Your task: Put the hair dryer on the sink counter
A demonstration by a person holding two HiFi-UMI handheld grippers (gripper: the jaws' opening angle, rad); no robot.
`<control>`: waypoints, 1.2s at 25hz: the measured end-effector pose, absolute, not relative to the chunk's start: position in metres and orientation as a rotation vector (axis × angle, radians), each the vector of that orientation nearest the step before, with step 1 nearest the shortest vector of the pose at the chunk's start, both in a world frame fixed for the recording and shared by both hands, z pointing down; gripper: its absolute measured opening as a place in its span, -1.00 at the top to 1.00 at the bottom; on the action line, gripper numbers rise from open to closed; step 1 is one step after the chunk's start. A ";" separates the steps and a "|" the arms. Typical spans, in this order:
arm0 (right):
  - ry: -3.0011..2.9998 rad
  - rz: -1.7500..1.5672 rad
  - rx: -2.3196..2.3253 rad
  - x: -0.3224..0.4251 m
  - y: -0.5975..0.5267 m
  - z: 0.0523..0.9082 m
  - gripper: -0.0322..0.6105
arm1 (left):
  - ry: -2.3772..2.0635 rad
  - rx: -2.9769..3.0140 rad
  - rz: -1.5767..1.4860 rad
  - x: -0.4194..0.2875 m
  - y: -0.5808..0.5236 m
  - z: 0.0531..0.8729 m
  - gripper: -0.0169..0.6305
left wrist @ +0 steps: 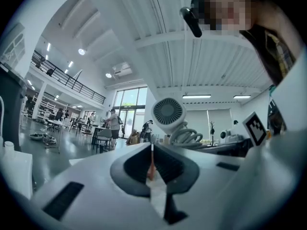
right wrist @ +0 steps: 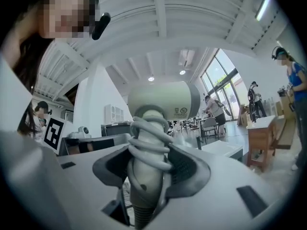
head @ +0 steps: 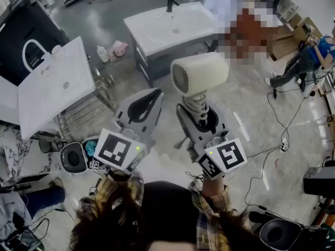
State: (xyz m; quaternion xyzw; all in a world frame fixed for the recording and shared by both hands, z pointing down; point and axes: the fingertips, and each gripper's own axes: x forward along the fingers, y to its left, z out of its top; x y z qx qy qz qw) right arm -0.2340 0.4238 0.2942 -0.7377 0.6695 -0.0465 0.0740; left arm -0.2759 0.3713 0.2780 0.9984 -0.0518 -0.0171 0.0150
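Note:
My right gripper [head: 198,111] is shut on the handle of the cream hair dryer [head: 201,73], whose grey cord is coiled round that handle. The dryer stands upright above the jaws, with its grille end toward the left. In the right gripper view the hair dryer [right wrist: 163,99] fills the middle, clamped by the right gripper [right wrist: 148,171]. My left gripper [head: 140,106] is beside it, shut with nothing in it. Its own view shows the left gripper [left wrist: 151,164] with the jaws together and the hair dryer [left wrist: 169,114] beyond. The sink counter [head: 157,33], a white basin with a black faucet [head: 170,1], stands ahead.
A second white basin [head: 52,88] rests on a wire rack at the left. Small bottles [head: 104,54] stand on the floor by the counter. Cables [head: 277,140] trail over the floor at the right, near a person [head: 309,56] and cardboard boxes.

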 end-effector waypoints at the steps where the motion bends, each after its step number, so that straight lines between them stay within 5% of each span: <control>1: 2.010 -0.147 -2.219 -0.234 0.426 0.296 0.20 | -0.163 3.106 -0.059 -0.277 0.373 0.278 0.89; 15: 2.003 -0.180 -2.246 -0.201 0.415 0.307 0.20 | -0.155 3.117 -0.081 -0.246 0.354 0.279 0.89; 30: 1.979 -0.196 -2.269 -0.089 0.277 0.300 0.20 | -0.149 3.143 -0.081 -0.136 0.207 0.261 0.89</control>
